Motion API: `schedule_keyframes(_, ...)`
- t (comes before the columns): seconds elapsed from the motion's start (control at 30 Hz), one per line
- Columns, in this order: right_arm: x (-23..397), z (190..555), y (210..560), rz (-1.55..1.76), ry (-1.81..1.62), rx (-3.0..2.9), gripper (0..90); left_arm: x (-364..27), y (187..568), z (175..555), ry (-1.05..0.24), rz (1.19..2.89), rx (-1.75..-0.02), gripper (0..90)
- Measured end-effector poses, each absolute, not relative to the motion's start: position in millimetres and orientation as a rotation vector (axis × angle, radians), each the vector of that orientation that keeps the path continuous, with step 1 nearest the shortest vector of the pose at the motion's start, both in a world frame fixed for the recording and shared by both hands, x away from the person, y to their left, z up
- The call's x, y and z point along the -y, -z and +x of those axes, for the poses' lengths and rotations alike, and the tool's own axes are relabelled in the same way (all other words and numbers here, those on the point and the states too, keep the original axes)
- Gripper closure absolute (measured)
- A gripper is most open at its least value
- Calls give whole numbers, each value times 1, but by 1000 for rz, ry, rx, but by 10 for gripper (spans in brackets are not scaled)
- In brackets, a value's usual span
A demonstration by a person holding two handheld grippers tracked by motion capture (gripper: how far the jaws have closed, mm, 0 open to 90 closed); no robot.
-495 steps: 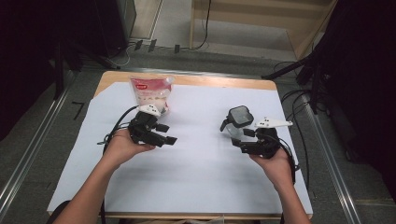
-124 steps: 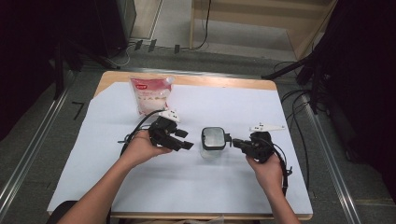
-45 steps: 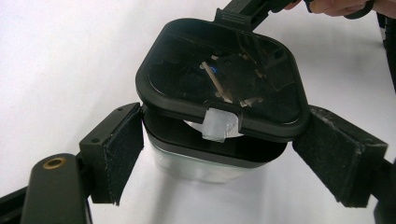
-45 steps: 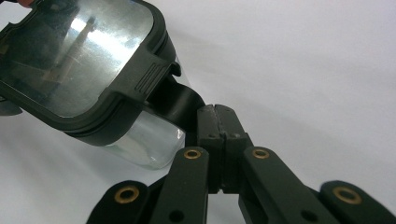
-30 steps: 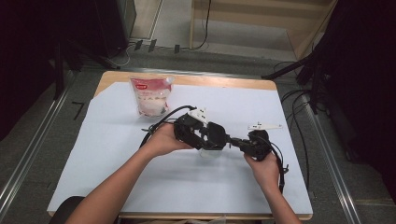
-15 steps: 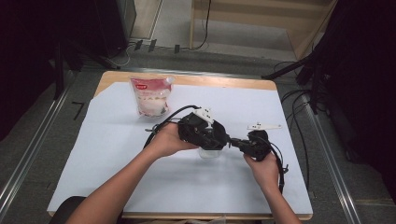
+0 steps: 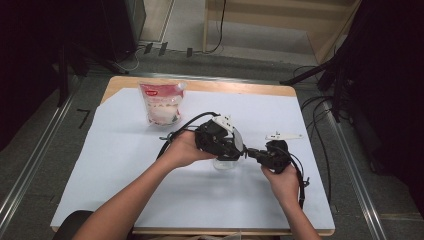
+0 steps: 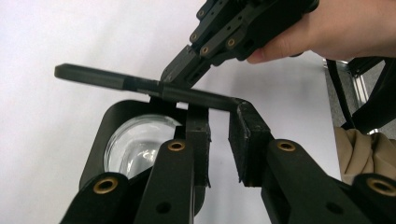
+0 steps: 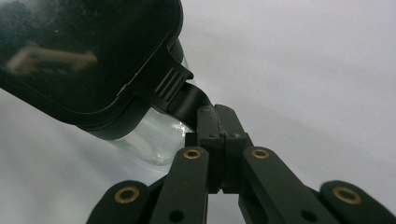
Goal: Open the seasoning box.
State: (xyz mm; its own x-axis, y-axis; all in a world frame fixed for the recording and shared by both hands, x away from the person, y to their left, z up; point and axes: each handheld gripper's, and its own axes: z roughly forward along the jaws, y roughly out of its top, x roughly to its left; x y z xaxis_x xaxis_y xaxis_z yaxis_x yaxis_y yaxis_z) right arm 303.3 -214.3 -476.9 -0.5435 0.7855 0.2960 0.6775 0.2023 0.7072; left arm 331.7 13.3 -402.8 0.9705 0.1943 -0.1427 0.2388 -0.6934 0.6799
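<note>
Glass container w/ black hinged lid [image 8: 135, 144] sits on the white table sheet [image 7: 125, 165], directly under the left gripper [image 7: 235, 150] and just in front of the right gripper [image 7: 252, 152]; in the high view it's mostly hidden beneath the two, only its clear base peeking out.

Going L to R:

Clear plastic pouch w/ red top, white contents [image 7: 162, 102] stands well apart, far side of the left gripper, untouched.

Left gripper [image 8: 217, 140]: person's left hand [image 7: 182, 150] holds it over the container. Its jaws have just been closing; in its own view they're narrowed to a small gap at the lid's raised edge, black pads [image 8: 245, 140] either side of the edge. Can't tell if they're already pinching it.

Lid is tilted up off the glass, thin edge toward the left gripper.

Right gripper [image 9: 218, 135]: clenched on the lid's ribbed black tab [image 9: 175, 91], jaws tight together, tab sticking out past the tips. Lid and glass lie up-left of the tips in the right gripper view. Right hand [image 7: 280, 175] behind it, near the table's right side.
</note>
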Motion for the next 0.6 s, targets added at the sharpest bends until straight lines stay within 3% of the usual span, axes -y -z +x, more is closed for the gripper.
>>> schedule_keyframes(0.6, 214, 301, 479, 1452, -1271, -2322, 900, 12, 402, 340, 112, 2373, -280, 774)
